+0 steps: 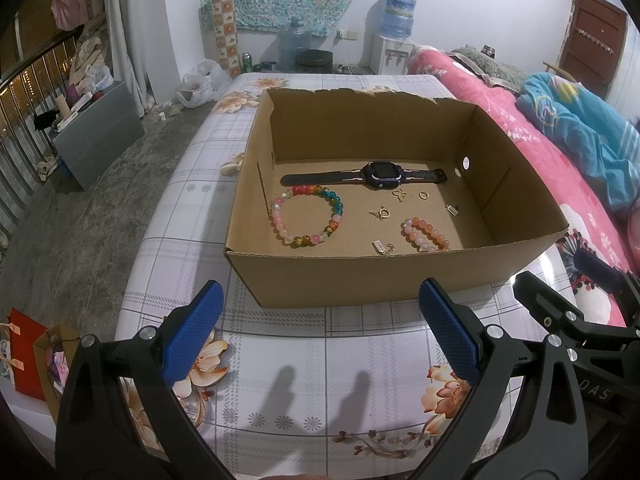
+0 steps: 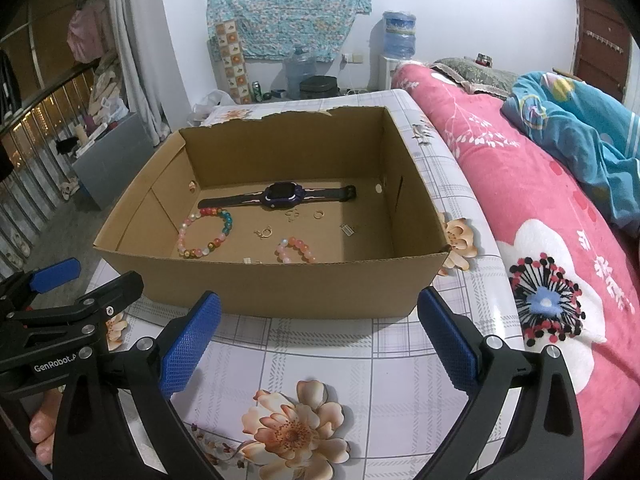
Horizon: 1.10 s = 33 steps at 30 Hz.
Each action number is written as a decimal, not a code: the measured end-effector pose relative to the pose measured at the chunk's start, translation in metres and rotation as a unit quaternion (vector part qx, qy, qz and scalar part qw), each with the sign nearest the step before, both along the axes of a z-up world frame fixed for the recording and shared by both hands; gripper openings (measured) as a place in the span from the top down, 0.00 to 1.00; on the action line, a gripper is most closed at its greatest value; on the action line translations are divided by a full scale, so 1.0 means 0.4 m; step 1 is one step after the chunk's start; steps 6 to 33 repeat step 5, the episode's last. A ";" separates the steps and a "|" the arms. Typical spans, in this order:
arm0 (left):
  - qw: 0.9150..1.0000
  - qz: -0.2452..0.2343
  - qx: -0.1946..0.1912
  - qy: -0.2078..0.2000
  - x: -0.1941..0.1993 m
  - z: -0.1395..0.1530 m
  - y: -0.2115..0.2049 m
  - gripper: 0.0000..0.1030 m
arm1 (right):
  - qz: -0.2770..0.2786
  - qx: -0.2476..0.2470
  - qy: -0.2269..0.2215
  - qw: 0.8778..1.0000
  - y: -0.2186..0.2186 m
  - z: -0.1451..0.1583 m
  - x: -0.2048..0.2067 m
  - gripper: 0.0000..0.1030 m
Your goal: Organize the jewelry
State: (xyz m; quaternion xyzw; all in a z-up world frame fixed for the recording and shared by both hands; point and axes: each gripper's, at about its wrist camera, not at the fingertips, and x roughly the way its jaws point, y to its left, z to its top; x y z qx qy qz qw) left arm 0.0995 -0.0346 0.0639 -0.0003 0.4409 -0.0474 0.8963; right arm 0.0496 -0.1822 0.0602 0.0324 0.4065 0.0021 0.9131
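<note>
Behind the box's (image 2: 280,284) near wall, a bracelet (image 2: 295,250) half hidden.

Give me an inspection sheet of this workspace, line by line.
Surface: table with checked floral cloth.
Job's things: open cardboard box holding watch, large multicolour bead bracelet, small pink bead bracelet, gold ring, small gold clasps and charms.
Clutter: nothing seen on the table outside the box.
Grippers: left gripper and right gripper both open, empty, short of the box.
Cables: nothing seen.
Surroundings: pink bedding, water dispenser, door.
</note>
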 end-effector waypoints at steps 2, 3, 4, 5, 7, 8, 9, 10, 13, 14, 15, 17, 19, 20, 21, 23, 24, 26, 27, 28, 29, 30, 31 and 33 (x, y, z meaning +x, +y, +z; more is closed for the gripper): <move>1.000 0.000 0.001 0.001 0.000 0.000 0.000 0.08 | 0.000 0.001 0.001 1.000 -0.002 0.000 0.001 0.07; 1.000 -0.001 0.001 0.001 0.000 -0.001 -0.002 0.08 | 0.000 0.001 0.001 1.000 -0.003 -0.001 0.000 0.07; 1.000 -0.001 0.000 0.001 0.000 -0.001 -0.002 0.08 | 0.000 0.002 0.001 1.000 -0.005 0.000 -0.001 0.07; 1.000 -0.001 0.000 0.002 -0.001 0.000 -0.002 0.08 | 0.000 0.001 0.001 1.000 -0.005 -0.001 -0.001 0.07; 1.000 -0.001 0.000 0.002 -0.001 0.000 -0.002 0.08 | 0.000 0.001 0.001 1.000 -0.005 -0.001 -0.001 0.07; 1.000 -0.001 0.000 0.002 -0.001 0.000 -0.002 0.08 | 0.000 0.001 0.001 1.000 -0.005 -0.001 -0.001 0.07; 1.000 -0.001 0.000 0.002 -0.001 0.000 -0.002 0.08 | 0.000 0.001 0.001 1.000 -0.005 -0.001 -0.001 0.07; 1.000 -0.001 0.000 0.002 -0.001 0.000 -0.002 0.08 | 0.000 0.001 0.001 1.000 -0.005 -0.001 -0.001 0.07; 1.000 -0.001 0.000 0.002 -0.001 0.000 -0.002 0.08 | 0.000 0.001 0.001 1.000 -0.005 -0.001 -0.001 0.07; 1.000 -0.001 0.000 0.002 -0.001 0.000 -0.002 0.08 | 0.000 0.001 0.001 1.000 -0.005 -0.001 -0.001 0.07; 1.000 -0.001 0.000 0.002 -0.001 0.000 -0.002 0.08 | 0.000 0.001 0.001 1.000 -0.005 -0.001 -0.001 0.07; 1.000 -0.001 0.000 0.002 -0.001 0.000 -0.002 0.08 | 0.000 0.001 0.001 1.000 -0.005 -0.001 -0.001 0.07; 1.000 -0.001 0.000 0.002 -0.001 0.000 -0.002 0.08 | 0.000 0.001 0.001 1.000 -0.005 -0.001 -0.001 0.07; 1.000 -0.001 0.000 0.002 -0.001 0.000 -0.002 0.08 | 0.000 0.001 0.001 1.000 -0.005 -0.001 -0.001 0.07; 1.000 -0.001 0.000 0.002 -0.001 0.000 -0.002 0.08 | 0.000 0.001 0.001 1.000 -0.005 -0.001 -0.001 0.07; 1.000 -0.001 0.000 0.002 -0.001 0.000 -0.002 0.08 | 0.000 0.001 0.001 1.000 -0.005 -0.001 -0.001 0.07; 1.000 -0.001 0.000 0.002 -0.001 0.000 -0.002 0.08 | 0.000 0.001 0.001 1.000 -0.005 -0.001 -0.001 0.07; 1.000 -0.001 0.000 0.002 -0.001 0.000 -0.002 0.08 | 0.000 0.001 0.001 1.000 -0.005 -0.001 -0.001 0.07; 1.000 -0.001 0.000 0.002 -0.001 0.000 -0.002 0.08 | 0.000 0.001 0.001 1.000 -0.005 -0.001 -0.001 0.07; 1.000 -0.001 0.000 0.002 -0.001 0.000 -0.002 0.08 | 0.000 0.001 0.001 1.000 -0.005 -0.001 -0.001 0.07; 1.000 -0.001 0.000 0.002 -0.001 0.000 -0.002 0.08 | 0.000 0.001 0.001 1.000 -0.005 -0.001 -0.001 0.07; 1.000 -0.001 0.000 0.002 -0.001 0.000 -0.002 0.08 | 0.000 0.001 0.001 1.000 -0.005 -0.001 -0.001 0.07; 1.000 -0.001 0.000 0.002 -0.001 0.000 -0.002 0.08 | 0.000 0.001 0.001 1.000 -0.005 -0.001 -0.001 0.07; 1.000 -0.001 0.000 0.002 -0.001 0.000 -0.002 0.08 | 0.000 0.001 0.001 1.000 -0.005 -0.001 -0.001 0.07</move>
